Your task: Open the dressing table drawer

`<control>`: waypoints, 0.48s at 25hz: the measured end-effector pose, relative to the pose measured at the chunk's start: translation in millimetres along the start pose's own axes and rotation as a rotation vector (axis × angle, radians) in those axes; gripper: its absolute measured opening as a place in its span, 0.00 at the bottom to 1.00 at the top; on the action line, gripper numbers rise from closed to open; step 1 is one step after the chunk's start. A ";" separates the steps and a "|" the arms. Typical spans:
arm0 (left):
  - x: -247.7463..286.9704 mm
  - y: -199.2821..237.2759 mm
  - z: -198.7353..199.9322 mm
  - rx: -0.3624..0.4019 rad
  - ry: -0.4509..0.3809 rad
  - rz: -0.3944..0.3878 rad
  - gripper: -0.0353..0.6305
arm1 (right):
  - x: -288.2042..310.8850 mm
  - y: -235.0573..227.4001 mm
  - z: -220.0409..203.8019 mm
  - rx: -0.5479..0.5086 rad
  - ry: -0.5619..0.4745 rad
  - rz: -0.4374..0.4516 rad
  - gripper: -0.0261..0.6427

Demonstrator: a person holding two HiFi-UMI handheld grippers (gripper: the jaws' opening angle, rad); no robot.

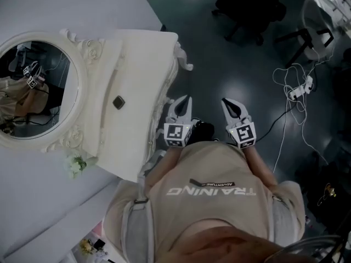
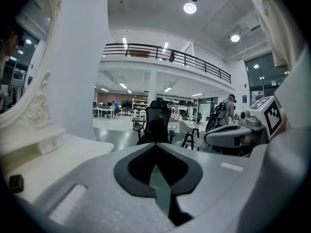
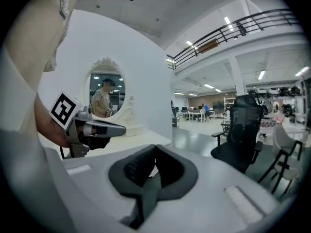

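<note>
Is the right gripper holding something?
No, the right gripper has its jaws shut together with nothing between them.

A small dark square object (image 1: 119,102) lies on the white dressing table (image 1: 140,64).

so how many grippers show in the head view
2: the left gripper by the dressing table's front edge, the right gripper beside it over the floor; the mirror only reflects them.

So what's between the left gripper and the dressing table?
Nothing: the head view shows only a thin strip of dark floor between the left gripper and the dressing table.
</note>
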State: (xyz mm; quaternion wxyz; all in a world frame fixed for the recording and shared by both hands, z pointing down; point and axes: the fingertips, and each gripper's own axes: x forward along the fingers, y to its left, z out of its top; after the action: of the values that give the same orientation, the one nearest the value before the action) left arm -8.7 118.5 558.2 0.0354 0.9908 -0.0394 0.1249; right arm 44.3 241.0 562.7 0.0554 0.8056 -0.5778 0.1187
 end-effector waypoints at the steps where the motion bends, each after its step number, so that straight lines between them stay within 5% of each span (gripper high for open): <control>1: 6.5 10.5 5.1 0.004 -0.001 -0.004 0.06 | 10.9 -0.5 7.8 -0.017 0.004 0.003 0.05; 7: 39.7 90.7 29.1 0.041 -0.063 0.056 0.06 | 85.4 -3.2 41.9 -0.110 -0.042 0.059 0.05; 12: 39.5 146.5 29.3 -0.007 -0.067 0.164 0.06 | 126.7 5.1 55.2 -0.110 -0.024 0.145 0.05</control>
State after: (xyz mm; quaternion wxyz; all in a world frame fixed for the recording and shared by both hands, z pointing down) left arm 23.9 -32.2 548.6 0.0272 0.9877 -0.1221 0.0938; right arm 85.1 110.5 541.5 0.0841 0.7586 -0.6410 0.0809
